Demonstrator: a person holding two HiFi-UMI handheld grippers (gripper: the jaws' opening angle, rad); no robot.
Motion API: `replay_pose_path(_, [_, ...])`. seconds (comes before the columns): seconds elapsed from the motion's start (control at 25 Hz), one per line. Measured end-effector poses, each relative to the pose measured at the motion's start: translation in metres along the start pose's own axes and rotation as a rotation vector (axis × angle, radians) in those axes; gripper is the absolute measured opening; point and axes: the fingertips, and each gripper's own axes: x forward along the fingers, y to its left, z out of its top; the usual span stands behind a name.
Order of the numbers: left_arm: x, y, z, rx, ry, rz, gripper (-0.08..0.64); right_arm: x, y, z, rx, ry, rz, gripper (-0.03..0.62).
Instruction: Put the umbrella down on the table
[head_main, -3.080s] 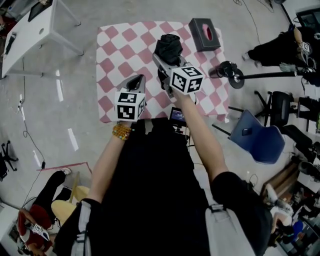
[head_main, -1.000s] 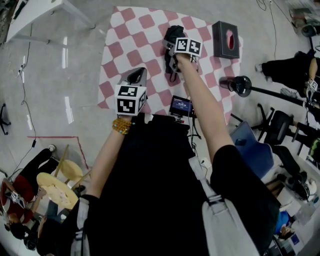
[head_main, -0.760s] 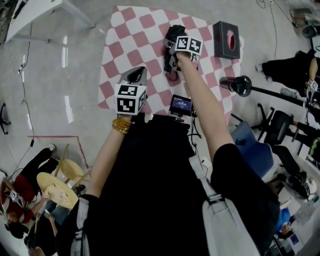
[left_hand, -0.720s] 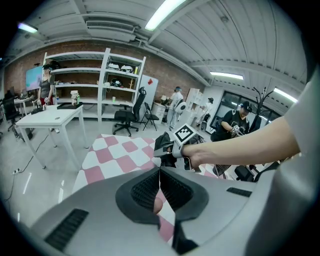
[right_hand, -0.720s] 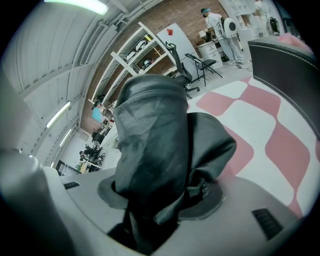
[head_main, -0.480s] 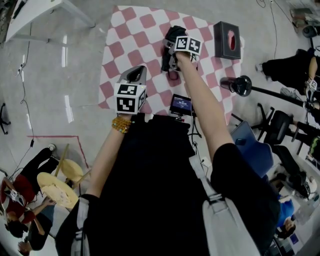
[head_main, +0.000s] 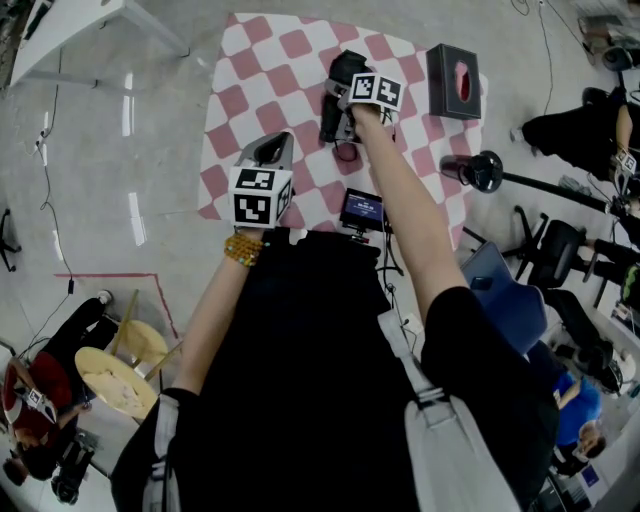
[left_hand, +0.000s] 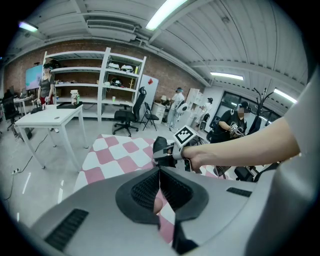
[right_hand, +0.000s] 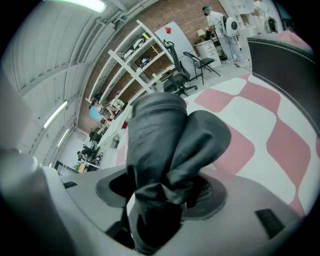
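Seen from my remote station: the folded black umbrella (head_main: 344, 68) lies on the table (head_main: 214, 196), on its pink-and-white chequered cloth (head_main: 262, 82), just left of the black tissue box (head_main: 452, 80) and apart from it; its length runs from the box's far corner back toward the person.

The right gripper (head_main: 337, 110) sits over the umbrella's near end, on the side away from the box; its own view shows the umbrella (right_hand: 160, 135) running straight up between the right gripper's (right_hand: 162, 194) jaws, which have just been opening and now stand wide, a dark gap showing beside the fabric on the left, so the grasp is released with the umbrella between them.

The left gripper (head_main: 268, 156) hangs well apart from the box, over the cloth's near left part; its own view has the left gripper's (left_hand: 160, 181) jaws clenched together with nothing between them, the umbrella (left_hand: 160, 149) small beyond them.

Hard to read: the right gripper's marker cube (head_main: 376, 91) and the hand (head_main: 366, 118) cover the umbrella's near end from above; in the right gripper view that end runs out of sight below the jaws; the fabric hides the pad on the right in part, so I cannot tell whether it touches there.
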Motion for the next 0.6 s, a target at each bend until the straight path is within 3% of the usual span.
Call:
replay_pose_path(0.36, [0.001,-0.004,-0.003,0.009,0.004,-0.015,0.014,-0.013,-0.006,-0.003,0.018,-0.024,0.004,0.255])
replay_pose_path(0.6, [0.002,-0.014,0.001,0.032,0.000,-0.039,0.015,-0.036,0.011,-0.002,0.035,-0.064,0.066,0.253])
